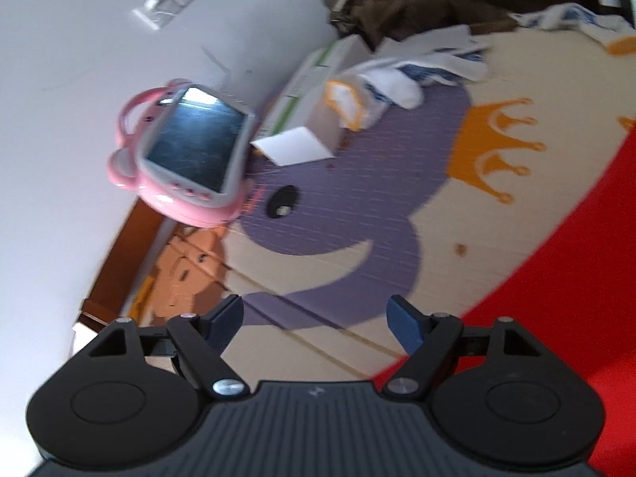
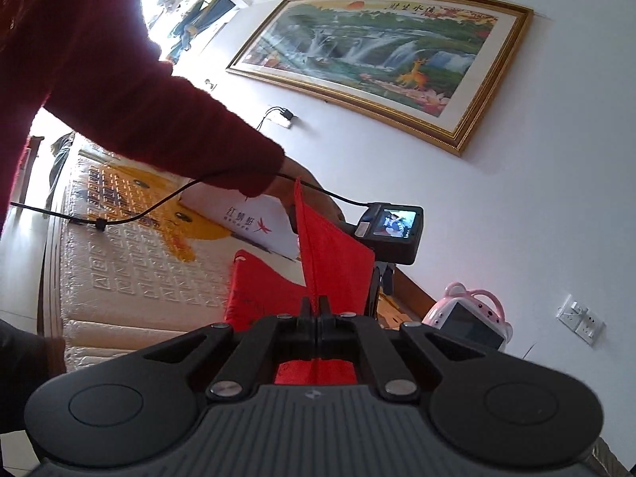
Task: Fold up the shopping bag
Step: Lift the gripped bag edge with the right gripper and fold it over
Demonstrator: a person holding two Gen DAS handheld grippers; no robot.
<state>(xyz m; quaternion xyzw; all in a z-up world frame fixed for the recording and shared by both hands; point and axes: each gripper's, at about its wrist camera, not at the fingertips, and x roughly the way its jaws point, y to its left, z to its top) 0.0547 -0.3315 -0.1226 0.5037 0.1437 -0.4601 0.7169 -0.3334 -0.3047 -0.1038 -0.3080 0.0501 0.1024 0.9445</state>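
The right gripper [image 2: 317, 305] is pinching its jaws tight on a fold of the red fabric shopping bag [image 2: 334, 262], with red cloth also showing behind the jaws inside the gripper frame; the cloth is rising from the jaws as a lifted, pointed flap, while the rest of the bag is trailing down to the left onto the cream embossed play mat with cartoon prints [image 2: 131, 278]. The left gripper [image 1: 316, 320] is hovering with jaws spread wide and nothing between them, above the mat's purple cartoon figure, the red bag's edge lying just to its right at the lower corner of the left wrist view. A red knitted sleeve [image 2: 159, 119] is reaching across to the far side of the raised flap, where the other handheld unit with its small lit screen [image 2: 391, 230] is sitting. Judging from this, a fold is in progress, one edge being lifted; which fold in the sequence cannot be told. Next move is likely calling for the open left jaws to take the opposite edge or corner so the flap can be carried over evenly and laid flat. A pink toy tablet with ear-shaped handles [image 1: 187, 151] and a white flat box with red print [image 2: 246, 218] are lying nearby, clear of the bag.
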